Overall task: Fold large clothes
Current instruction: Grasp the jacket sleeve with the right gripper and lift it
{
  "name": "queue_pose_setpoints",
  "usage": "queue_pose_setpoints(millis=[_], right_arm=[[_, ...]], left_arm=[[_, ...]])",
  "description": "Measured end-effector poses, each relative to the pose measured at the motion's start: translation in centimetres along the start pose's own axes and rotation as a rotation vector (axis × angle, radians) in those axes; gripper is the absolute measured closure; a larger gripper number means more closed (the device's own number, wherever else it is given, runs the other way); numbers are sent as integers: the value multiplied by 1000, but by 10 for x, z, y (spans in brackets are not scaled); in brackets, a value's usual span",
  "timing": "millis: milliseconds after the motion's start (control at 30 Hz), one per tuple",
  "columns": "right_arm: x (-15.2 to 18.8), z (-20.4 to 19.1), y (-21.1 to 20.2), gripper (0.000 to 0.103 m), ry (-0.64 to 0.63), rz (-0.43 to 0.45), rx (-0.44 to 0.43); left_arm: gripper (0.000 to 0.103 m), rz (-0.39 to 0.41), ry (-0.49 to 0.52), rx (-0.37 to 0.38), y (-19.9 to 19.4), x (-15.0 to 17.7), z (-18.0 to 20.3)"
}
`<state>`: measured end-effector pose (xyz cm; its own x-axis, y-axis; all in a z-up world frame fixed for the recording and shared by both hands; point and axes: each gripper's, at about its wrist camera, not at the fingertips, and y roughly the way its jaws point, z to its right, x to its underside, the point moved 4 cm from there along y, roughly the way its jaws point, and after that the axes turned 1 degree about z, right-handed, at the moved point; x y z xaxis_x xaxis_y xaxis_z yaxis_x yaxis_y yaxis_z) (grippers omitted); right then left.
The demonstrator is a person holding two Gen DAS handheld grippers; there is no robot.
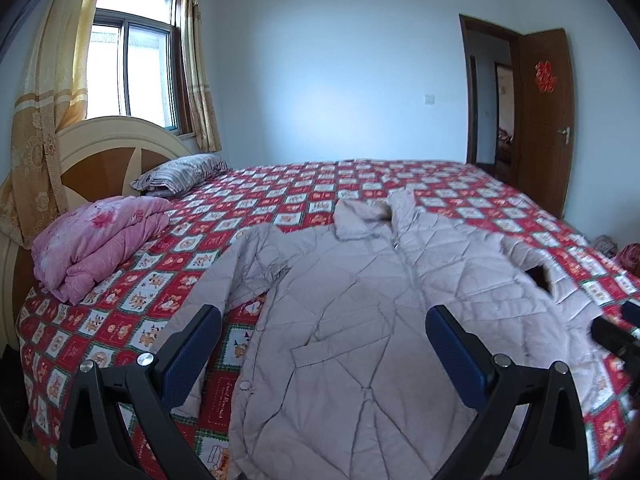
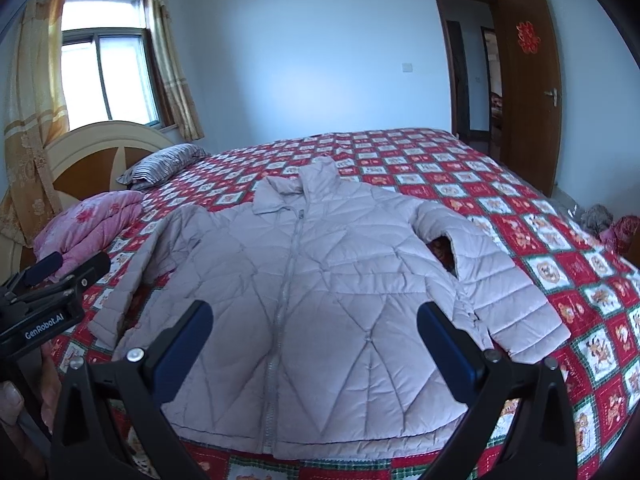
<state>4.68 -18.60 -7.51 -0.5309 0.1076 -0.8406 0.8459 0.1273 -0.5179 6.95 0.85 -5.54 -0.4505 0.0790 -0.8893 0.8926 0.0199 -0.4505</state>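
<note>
A pale grey-pink quilted puffer jacket [image 2: 320, 280] lies face up and zipped on the red patchwork bedspread with cartoon squares [image 2: 560, 264], collar toward the far side of the bed and hem at the near edge, both sleeves spread outward. The left gripper [image 1: 324, 344] hangs above the jacket's left half with its blue-padded jaws wide apart and nothing between them; the right gripper [image 2: 316, 340] hangs over the lower front by the zip, its jaws equally spread and empty. Nothing is folded yet, so this looks like the very start: the garment is laid flat and the first fold is about to be chosen. The next move probably calls for each claw to come down on a sleeve or a side edge, pinch through the puffy layers, and carry it across toward the zip line. The right sleeve [image 2: 500, 280] lies clear and easy to reach; the left sleeve [image 2: 132, 284] sits near the folded pink quilt [image 2: 88, 228], though apart from it.
</note>
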Motion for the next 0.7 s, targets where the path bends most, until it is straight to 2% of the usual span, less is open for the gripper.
queue_pose_setpoints(millis=[100,167,367,467,600,700], right_arm=[[3,35,16,0,90,-31,29],[8,68,28,0,171,-54,78],[30,197,51,0,464,-101,312],[46,242,55,3,571,-136,382],[58,266,66,8,612,-176,413],[66,268,75,22,601,-205,414]], left_arm=[[1,0,24,-36,30,7,5],[1,-15,30,-38,49,10,7],[1,-49,35,-43,95,20,14],[1,-87,42,-69,117,35,13],[1,-150,48,-114,143,54,7],[1,-189,50,-144,161,66,-1]])
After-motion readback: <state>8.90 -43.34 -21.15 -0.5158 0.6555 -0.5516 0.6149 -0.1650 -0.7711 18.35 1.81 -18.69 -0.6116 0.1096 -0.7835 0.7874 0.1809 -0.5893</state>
